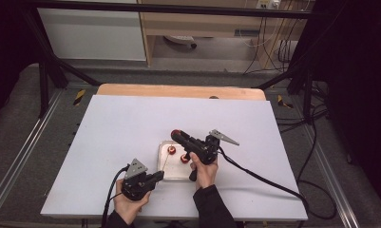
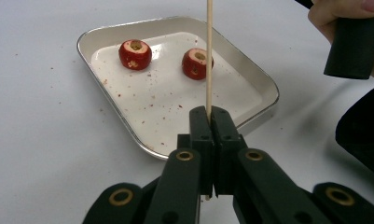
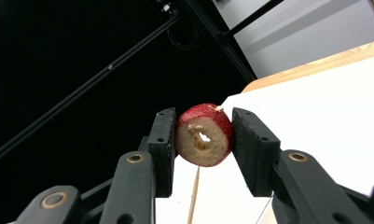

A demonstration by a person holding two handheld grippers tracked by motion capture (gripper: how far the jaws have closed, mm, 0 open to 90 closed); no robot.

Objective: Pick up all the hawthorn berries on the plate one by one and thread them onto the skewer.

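Work in hand: threading cored red fruit onto a wooden skewer, as I read it.

Left gripper: fingers clamped fully together on the skewer, which stands up out of them over the tray.

Right gripper: fingers partly open, pressing on both sides of a cored fruit piece, lifted off the counter with the hollow core facing the camera.

Skewer tip: in the right gripper view a thin stick rises from below toward the held fruit; whether it touches yet I cannot tell.

Tray: a shallow metal tray on the white counter, between the two hands, holding two more cored fruits apart from each other, with red crumbs scattered about.

Risk, alignment: if the core hole sits off the skewer's line, the point could dig into the flesh and split the piece.

Risk, skewer: it is thin and held only at its base, so a sideways push from the fruit could bend it or swing it in the fingers.

Risk, grip: the fruit is round and soft; squeezing harder could crush it, while a looser hold could let it drop.
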